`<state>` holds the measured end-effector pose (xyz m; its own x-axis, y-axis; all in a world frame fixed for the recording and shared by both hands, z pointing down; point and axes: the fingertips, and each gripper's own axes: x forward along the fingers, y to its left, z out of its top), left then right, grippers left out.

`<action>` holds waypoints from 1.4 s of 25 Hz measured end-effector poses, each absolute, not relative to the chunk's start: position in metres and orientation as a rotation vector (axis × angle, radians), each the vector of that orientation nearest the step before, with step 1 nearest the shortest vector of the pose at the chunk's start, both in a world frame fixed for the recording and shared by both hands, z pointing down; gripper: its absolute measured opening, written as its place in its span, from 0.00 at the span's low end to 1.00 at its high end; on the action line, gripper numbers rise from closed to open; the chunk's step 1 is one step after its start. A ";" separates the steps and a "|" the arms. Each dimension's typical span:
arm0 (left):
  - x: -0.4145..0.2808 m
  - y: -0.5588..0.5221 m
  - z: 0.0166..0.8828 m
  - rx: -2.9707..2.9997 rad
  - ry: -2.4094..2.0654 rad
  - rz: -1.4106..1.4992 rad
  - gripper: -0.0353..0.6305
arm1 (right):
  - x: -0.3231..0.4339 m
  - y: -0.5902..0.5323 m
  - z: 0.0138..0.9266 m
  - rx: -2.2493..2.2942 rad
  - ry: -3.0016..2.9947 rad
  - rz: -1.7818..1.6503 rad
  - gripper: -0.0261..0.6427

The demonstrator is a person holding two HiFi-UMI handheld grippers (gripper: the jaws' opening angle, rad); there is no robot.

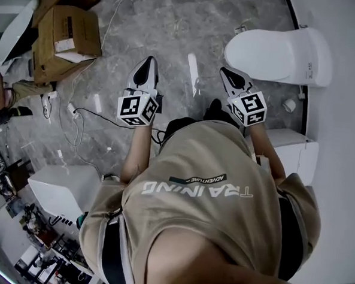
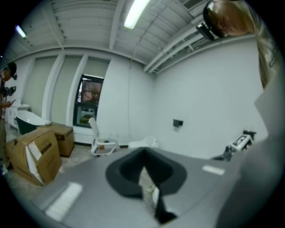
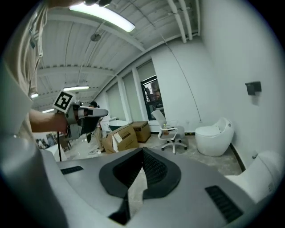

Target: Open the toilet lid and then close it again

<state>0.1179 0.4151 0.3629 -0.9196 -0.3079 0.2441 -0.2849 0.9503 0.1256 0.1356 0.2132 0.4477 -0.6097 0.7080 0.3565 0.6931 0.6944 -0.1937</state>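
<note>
Head view first: a person in a beige printed T-shirt (image 1: 210, 194) stands on the grey marbled floor (image 1: 172, 30) with a tool in each hand. The left gripper (image 1: 148, 64) and the right gripper (image 1: 225, 72) are both held out in front, well apart from each other, each with its marker cube nearest the body. The white ceramic toilet (image 1: 279, 54) sits at the top right against the white wall (image 1: 347, 119). Its smooth white lid (image 1: 264, 53) is down flat, and it lies just right of the right gripper's tip, not touched. Brown cardboard boxes (image 1: 70, 33) are stacked at the top left.

Over to the left gripper view: the grey jaws of the left gripper (image 2: 143, 161) are pressed together, tips meeting, with nothing between them. Beyond them are a brown cardboard box (image 2: 33, 153), a white office chair (image 2: 101, 143) and a small dark fixture (image 2: 178, 123) on the wall.

Now the right gripper view: the right gripper (image 3: 142, 156) has its jaws closed tip to tip as well, and they are empty. The left gripper shows off to the left, held in the air. Further back stand the boxes, the chair and a separate egg-shaped white toilet (image 3: 213, 136) by the far wall. A rounded white body (image 3: 267, 173) fills the lower right edge, and I can't tell for sure that it is the task's toilet
</note>
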 end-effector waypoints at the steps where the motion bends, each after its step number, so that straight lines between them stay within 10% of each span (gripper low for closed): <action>1: 0.111 0.416 0.366 0.438 -2.836 -0.147 0.06 | 0.128 0.215 0.451 -1.078 -2.486 0.105 0.06; 35: -0.185 0.368 0.414 1.295 -2.569 0.228 0.06 | -0.102 0.213 0.450 -0.286 -2.704 0.348 0.06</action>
